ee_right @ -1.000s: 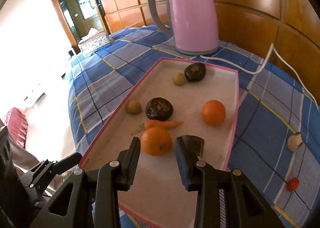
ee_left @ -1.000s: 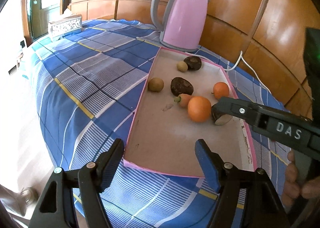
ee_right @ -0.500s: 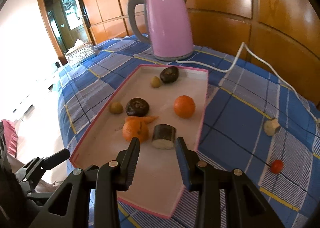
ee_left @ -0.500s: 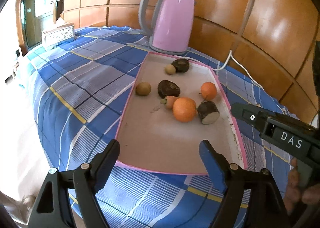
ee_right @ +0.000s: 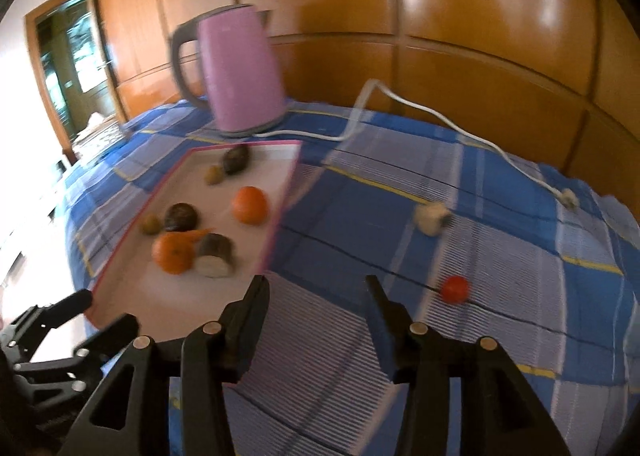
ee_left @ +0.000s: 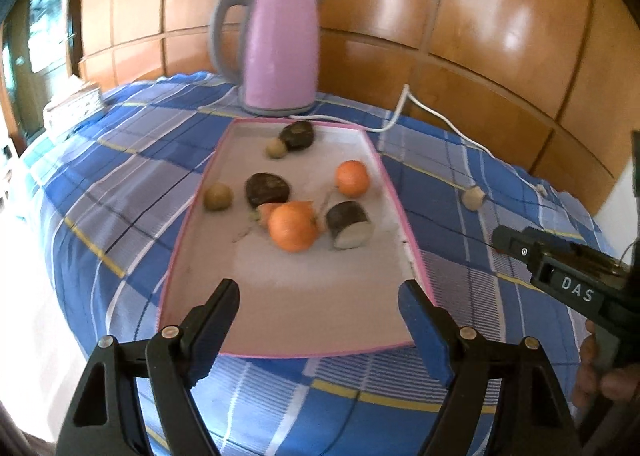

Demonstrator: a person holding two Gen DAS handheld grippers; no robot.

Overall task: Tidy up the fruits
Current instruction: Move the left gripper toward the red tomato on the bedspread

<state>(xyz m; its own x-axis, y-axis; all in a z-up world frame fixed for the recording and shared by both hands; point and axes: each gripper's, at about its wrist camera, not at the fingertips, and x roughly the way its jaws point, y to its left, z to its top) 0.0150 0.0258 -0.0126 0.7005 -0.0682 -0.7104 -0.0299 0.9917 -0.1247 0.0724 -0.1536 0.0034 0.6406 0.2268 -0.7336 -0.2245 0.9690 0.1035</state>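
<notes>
One carrot (ee_left: 269,211) lies flat across the tray (ee_left: 404,215), tip rightward.

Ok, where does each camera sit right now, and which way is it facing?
Left wrist: on the left gripper, facing down over the tray toward the kettle; the right gripper and fingers show at right.
Right wrist: on the right gripper, open and empty, over cloth beside the tray, near the red fruit; left gripper lower left.
Shared: tray, kettle, oranges.
</notes>
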